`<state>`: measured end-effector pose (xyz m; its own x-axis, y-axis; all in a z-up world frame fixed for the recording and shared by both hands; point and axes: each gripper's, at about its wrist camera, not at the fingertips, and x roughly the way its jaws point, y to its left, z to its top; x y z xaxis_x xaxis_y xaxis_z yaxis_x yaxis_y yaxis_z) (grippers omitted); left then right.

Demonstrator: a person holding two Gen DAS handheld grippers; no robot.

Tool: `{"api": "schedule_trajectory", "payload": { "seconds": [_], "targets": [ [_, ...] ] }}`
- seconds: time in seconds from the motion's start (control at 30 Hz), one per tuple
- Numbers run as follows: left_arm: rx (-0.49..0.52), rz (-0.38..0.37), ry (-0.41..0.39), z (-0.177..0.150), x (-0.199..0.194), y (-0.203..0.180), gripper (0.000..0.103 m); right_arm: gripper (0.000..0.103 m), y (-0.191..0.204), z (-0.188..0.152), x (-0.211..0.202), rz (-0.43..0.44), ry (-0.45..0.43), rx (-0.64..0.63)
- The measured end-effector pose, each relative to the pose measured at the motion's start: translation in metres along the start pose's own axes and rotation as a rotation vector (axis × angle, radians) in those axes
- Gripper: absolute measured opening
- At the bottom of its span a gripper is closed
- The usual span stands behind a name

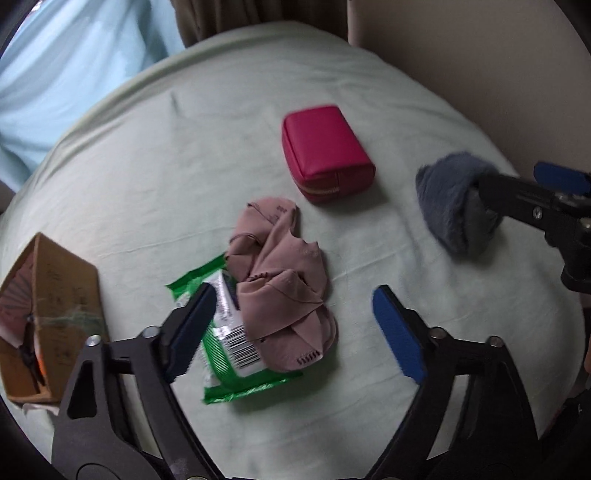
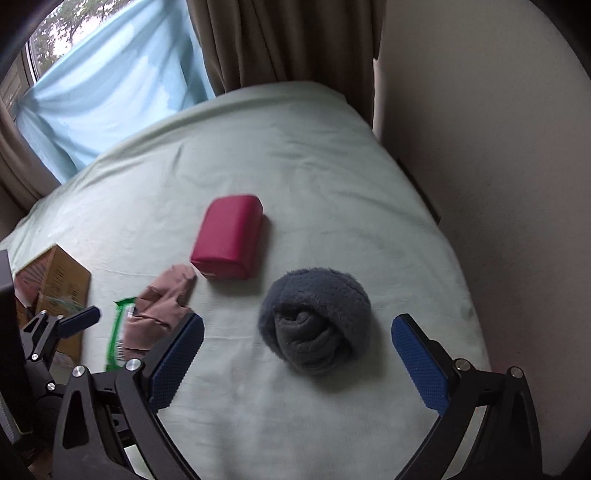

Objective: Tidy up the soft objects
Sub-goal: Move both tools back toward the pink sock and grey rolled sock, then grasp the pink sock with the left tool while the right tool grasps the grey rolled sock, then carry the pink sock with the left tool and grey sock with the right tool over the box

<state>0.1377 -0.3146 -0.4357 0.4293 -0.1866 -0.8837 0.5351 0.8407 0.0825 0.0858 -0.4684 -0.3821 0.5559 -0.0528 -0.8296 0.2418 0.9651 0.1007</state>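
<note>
We see a bed covered by a pale green sheet (image 2: 295, 147), lightly wrinkled. Behind it hang brown curtains (image 2: 288, 40) and a light blue cloth (image 2: 110, 96) across a window (image 2: 55, 33) — daylight and foliage beyond. A plain beige wall (image 2: 480, 129) stands to the right.

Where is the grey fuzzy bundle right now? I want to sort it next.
The grey fuzzy bundle lies on the pale green sheet, centred between the open right tongs in the right wrist view, just right of the pink pouch.
</note>
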Motion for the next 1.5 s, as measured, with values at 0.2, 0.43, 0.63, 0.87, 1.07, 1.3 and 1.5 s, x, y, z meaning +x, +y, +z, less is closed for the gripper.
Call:
{"api": "schedule_trajectory", "payload": {
  "seconds": [0.2, 0.43, 0.63, 0.87, 1.07, 1.3, 1.5],
  "targets": [
    [0.010, 0.033, 0.052, -0.002, 0.030, -0.001, 0.075, 0.101, -0.003, -0.001, 0.034, 0.011, 0.022, 0.002],
    [0.020, 0.022, 0.086, 0.007, 0.050, -0.001, 0.051, 0.101, -0.001, 0.004, 0.062, 0.002, 0.049, -0.026],
    [-0.040, -0.017, 0.099, 0.012, 0.058, 0.015, 0.042, 0.073, -0.002, 0.008, 0.076, -0.078, 0.064, -0.069],
    [-0.049, -0.032, 0.077, 0.013, 0.042, 0.016, 0.021, 0.048, -0.009, 0.013, 0.072, -0.085, 0.048, -0.061],
    [-0.065, -0.060, 0.048, 0.021, 0.019, 0.018, 0.017, 0.045, -0.011, 0.015, 0.051, -0.066, 0.023, -0.030],
    [-0.071, -0.089, -0.025, 0.034, -0.029, 0.020, 0.017, 0.045, -0.007, 0.025, 0.009, -0.068, -0.026, -0.005],
    [-0.105, -0.115, -0.087, 0.043, -0.089, 0.030, 0.017, 0.045, 0.003, 0.034, -0.045, -0.076, -0.075, 0.008]
  ]
}}
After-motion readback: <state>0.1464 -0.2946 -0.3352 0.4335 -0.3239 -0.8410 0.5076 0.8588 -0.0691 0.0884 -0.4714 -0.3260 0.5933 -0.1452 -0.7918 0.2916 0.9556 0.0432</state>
